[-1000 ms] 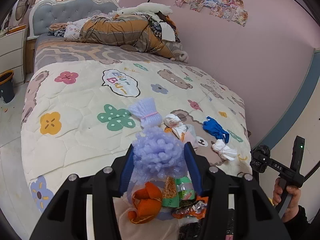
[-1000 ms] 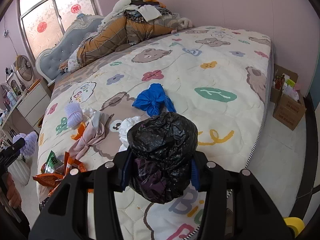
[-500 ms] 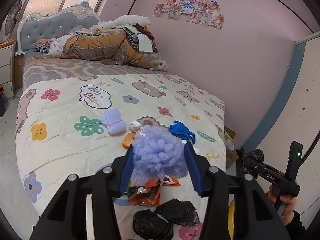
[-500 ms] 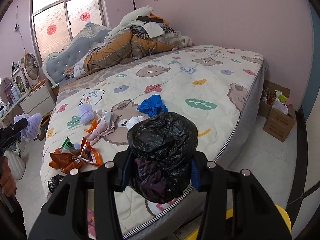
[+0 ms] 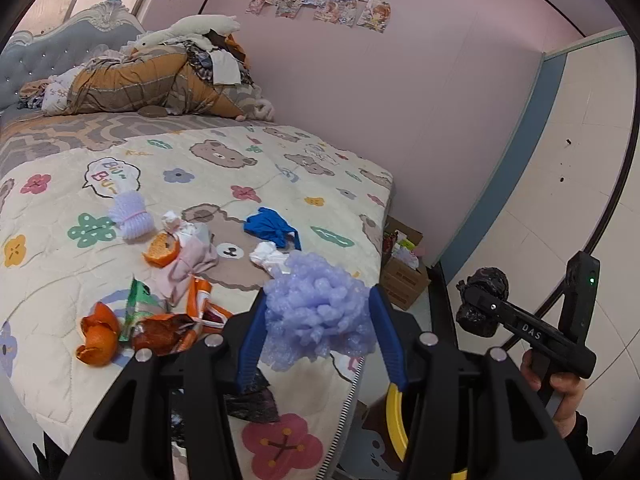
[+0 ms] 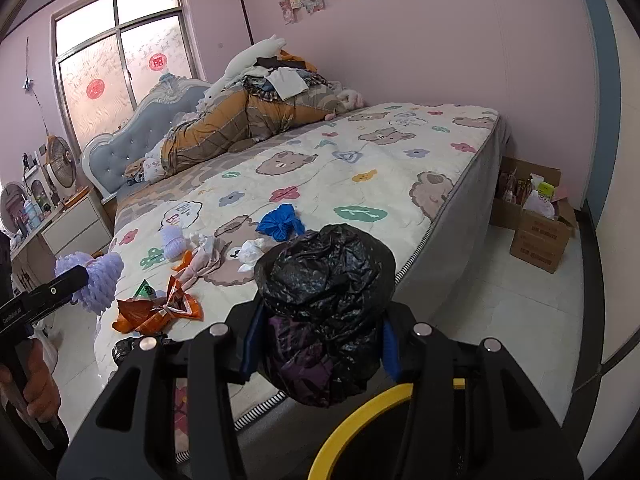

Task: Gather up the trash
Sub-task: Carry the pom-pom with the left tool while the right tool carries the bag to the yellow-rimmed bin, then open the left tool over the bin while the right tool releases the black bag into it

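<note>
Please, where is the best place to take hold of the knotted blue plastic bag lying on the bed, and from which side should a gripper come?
Grip the knotted blue plastic bag at its bunched middle by the knot, probably coming from above. It lies low on the quilt, and its loose tails would likely slip out of the pads.

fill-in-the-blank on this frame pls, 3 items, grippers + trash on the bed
1. The left gripper is shut on a ____ foam wad.
2. The right gripper is shut on a crumpled ____ bag.
3. The knotted bag lying on the bed is ____.

Missing words: purple; black; blue
</note>
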Action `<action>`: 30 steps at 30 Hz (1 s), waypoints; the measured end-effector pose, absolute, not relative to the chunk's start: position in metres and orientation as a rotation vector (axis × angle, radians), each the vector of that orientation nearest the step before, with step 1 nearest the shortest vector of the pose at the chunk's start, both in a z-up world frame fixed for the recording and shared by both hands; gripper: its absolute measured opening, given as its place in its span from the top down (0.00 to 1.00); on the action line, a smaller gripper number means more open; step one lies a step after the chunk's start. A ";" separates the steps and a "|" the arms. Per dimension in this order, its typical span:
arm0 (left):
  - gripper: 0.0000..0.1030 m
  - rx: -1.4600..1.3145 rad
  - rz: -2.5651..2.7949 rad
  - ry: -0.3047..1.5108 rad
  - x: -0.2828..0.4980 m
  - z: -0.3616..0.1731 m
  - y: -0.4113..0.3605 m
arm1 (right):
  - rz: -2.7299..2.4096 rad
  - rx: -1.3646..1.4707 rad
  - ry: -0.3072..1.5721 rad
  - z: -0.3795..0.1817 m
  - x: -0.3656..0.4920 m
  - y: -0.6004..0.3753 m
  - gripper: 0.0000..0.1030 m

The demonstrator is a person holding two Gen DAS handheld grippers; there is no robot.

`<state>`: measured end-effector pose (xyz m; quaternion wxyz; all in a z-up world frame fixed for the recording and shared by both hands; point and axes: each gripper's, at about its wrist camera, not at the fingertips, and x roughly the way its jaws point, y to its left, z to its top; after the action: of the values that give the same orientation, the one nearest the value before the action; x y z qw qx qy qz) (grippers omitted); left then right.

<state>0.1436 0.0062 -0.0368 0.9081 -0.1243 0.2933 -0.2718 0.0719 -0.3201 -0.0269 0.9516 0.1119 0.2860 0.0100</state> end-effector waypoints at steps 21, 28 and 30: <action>0.54 0.051 -0.869 0.716 0.079 -0.059 -0.145 | -0.104 0.309 0.572 -0.013 -0.015 -0.396 0.56; 0.54 0.101 -0.937 0.790 0.065 -0.082 -0.179 | -0.126 0.345 0.596 -0.024 -0.035 -0.414 0.56; 0.54 0.110 -0.944 0.811 0.062 -0.089 -0.186 | -0.132 0.352 0.605 -0.029 -0.038 -0.418 0.55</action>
<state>0.0623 -0.1863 -0.0890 0.8112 0.0515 0.3795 -0.4420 -0.0379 -0.4180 -0.0290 0.9372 0.1723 0.2961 -0.0648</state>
